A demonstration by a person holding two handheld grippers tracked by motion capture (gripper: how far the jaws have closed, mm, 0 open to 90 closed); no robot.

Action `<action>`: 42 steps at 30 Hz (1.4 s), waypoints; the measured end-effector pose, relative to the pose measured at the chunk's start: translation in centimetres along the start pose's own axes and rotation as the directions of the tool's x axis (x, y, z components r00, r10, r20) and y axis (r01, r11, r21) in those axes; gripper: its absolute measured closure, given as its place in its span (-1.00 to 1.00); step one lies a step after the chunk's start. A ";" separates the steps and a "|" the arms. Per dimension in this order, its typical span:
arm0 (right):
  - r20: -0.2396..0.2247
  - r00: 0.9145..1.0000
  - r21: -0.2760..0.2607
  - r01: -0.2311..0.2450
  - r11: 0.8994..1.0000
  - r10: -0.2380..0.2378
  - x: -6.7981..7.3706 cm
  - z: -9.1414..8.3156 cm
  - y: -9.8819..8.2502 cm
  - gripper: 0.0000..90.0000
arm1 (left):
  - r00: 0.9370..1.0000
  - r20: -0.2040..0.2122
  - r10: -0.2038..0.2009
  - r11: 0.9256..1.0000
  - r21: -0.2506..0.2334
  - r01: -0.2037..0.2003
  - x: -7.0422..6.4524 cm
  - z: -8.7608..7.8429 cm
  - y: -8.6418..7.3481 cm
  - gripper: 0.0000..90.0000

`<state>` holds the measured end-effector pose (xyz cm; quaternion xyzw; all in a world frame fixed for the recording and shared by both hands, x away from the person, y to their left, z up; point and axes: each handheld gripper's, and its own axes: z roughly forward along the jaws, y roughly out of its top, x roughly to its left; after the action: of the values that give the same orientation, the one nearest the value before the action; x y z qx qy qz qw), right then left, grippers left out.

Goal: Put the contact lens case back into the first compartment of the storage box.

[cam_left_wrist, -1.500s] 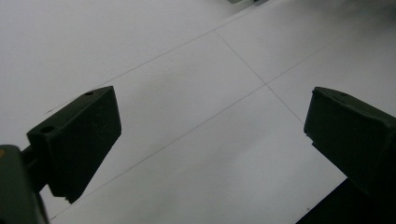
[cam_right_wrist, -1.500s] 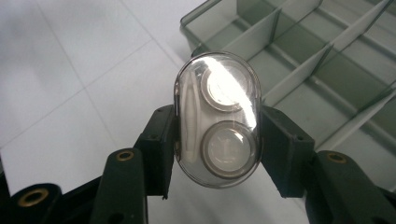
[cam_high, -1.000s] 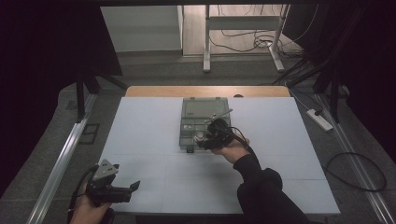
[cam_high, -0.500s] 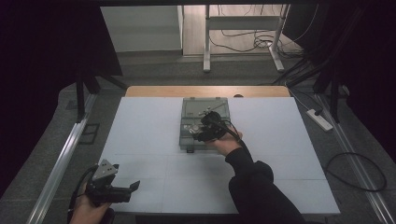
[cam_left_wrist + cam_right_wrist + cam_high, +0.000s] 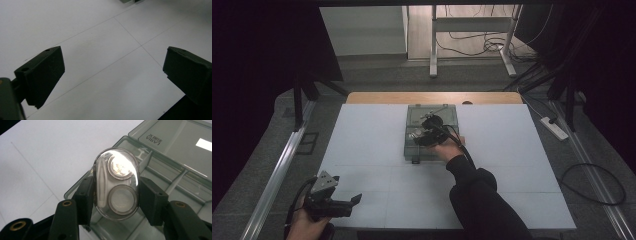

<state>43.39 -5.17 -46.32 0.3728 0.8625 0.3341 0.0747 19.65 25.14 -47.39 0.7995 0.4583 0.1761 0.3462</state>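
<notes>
The right gripper (image 5: 116, 195) was clamped on a small oval case (image 5: 116, 183) of clear plastic, its two black pads pressing the case's long sides. Through the glossy domed lid two round wells showed, one above the other, each ringed in a darker grey; the upper one caught a bright glare, the lower looked milky. A slim white piece lay along the case's left edge beside the wells. The case hung just above a smoke-grey, see-through organiser box (image 5: 172, 177) with divided compartments and its lid folded back flat. In the high view that box (image 5: 417, 150) sat on the white table (image 5: 362, 130), with the right gripper (image 5: 424, 135) over it. The left gripper (image 5: 354, 200) rested near the table's front left corner, its jaws spread wide with nothing between them.
</notes>
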 end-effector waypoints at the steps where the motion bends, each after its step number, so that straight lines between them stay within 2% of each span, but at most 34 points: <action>1: 0.004 1.000 0.001 -0.002 1.000 0.002 0.0 0.2 0.1 0.09 | 1.000 0.000 0.000 1.000 0.000 0.000 0.0 0.0 0.0 -0.92; 18: 0.056 0.997 -0.013 -0.047 0.999 0.048 0.4 2.9 2.0 0.09 | 1.000 0.001 0.002 1.000 -0.001 -0.002 0.0 0.0 0.0 -0.92; 26: 0.079 0.996 -0.005 -0.046 0.999 0.046 0.9 4.1 2.5 0.09 | 1.000 0.000 0.005 1.000 -0.001 -0.005 0.0 0.0 0.0 -0.92; 34: 0.132 0.991 0.006 -0.038 0.999 0.037 1.2 5.3 2.8 0.09 | 1.000 0.000 0.006 1.000 -0.001 -0.006 0.0 0.0 0.0 -0.92; 38: 0.142 0.989 0.006 -0.040 0.999 0.039 1.3 5.5 2.7 0.09 | 1.000 -0.001 0.007 1.000 -0.001 -0.007 -0.1 0.0 0.0 -0.92; 40: 0.159 0.987 0.008 -0.030 1.000 0.028 1.5 5.6 2.7 0.08 | 1.000 -0.001 0.008 1.000 -0.001 -0.008 -0.1 0.0 0.0 -0.92; 42: 0.156 0.988 0.016 -0.023 1.000 0.020 1.6 5.7 2.7 0.06 | 1.000 -0.002 0.009 1.000 -0.001 -0.009 -0.1 0.0 0.0 -0.92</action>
<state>45.99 0.19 -48.78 0.4078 0.8528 0.2971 0.1351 19.58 25.11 -47.40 0.8012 0.4550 0.1784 0.3453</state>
